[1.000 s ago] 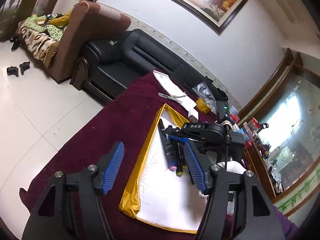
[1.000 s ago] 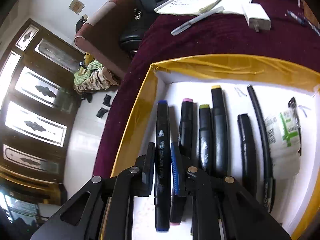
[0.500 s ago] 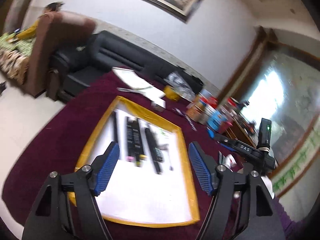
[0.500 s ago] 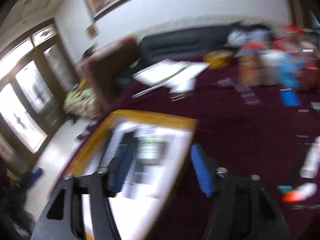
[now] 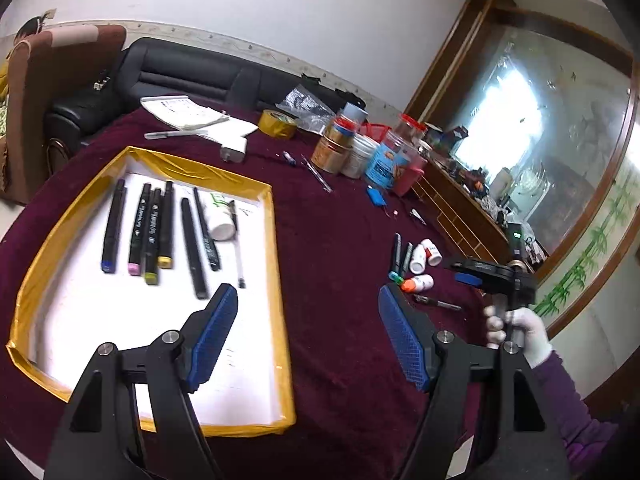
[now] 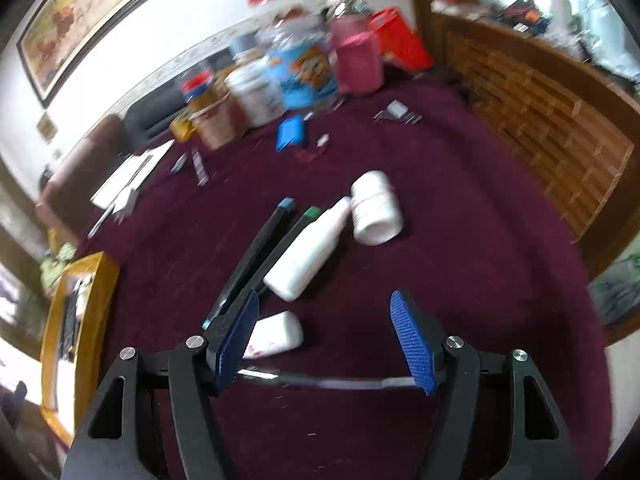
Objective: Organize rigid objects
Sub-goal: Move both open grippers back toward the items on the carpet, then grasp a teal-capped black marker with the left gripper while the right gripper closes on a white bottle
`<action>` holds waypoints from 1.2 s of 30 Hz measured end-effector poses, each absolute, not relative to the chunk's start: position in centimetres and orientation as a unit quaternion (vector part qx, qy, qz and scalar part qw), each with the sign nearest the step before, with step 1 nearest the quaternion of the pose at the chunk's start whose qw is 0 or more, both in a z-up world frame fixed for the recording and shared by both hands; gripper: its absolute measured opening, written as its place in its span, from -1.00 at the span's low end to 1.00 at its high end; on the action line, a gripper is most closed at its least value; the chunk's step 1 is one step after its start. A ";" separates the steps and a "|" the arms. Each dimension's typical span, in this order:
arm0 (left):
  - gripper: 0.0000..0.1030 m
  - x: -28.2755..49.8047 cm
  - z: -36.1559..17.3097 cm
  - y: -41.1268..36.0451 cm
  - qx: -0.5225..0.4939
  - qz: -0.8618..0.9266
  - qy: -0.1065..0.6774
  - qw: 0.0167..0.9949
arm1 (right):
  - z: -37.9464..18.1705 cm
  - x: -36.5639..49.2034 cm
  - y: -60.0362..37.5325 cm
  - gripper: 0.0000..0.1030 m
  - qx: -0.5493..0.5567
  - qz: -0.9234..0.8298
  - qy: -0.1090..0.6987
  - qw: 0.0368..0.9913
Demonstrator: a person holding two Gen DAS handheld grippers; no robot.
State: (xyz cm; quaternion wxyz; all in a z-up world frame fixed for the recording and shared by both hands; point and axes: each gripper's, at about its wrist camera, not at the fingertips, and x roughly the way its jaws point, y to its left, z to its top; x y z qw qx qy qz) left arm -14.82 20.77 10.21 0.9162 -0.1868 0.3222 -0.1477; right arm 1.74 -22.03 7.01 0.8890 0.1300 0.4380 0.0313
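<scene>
A yellow-rimmed white tray holds several black markers, pens and a small white bottle. My left gripper is open and empty, hovering over the tray's right rim. My right gripper is open and empty above a loose pile on the maroon cloth: two black markers, a long white bottle, a round white bottle, a small white bottle and a pen lying across below the fingertips. The right gripper also shows in the left wrist view.
Jars and tins stand at the table's back, with a tape roll, a notepad, a white charger and a blue box. A wooden cabinet stands right of the table, a black sofa behind it.
My right gripper let go of the blue-capped marker in the tray, opened, and swung right to the loose pile. My left gripper view turned right and pulled back from the tray.
</scene>
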 end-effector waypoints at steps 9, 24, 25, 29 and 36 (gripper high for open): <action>0.41 -15.5 10.7 17.8 -0.153 -0.157 0.334 0.917 | 2.3 2.3 -15.1 -0.39 0.073 0.082 0.483 0.868; 0.41 -9.9 9.4 11.3 -0.127 -0.208 0.376 0.894 | 6.1 1.6 -18.8 -0.39 0.172 0.113 0.387 0.899; 0.41 -9.2 9.5 10.6 -0.120 -0.207 0.376 0.895 | 6.0 2.0 -19.6 -0.39 0.197 0.107 0.376 0.899; 0.41 -4.9 8.9 7.3 -0.090 -0.208 0.396 0.890 | 5.7 3.0 -21.8 -0.39 0.233 0.094 0.338 0.907; 0.39 4.4 5.9 -1.6 -0.026 -0.238 0.444 0.863 | 4.8 3.2 -25.1 -0.39 0.279 0.080 0.321 0.902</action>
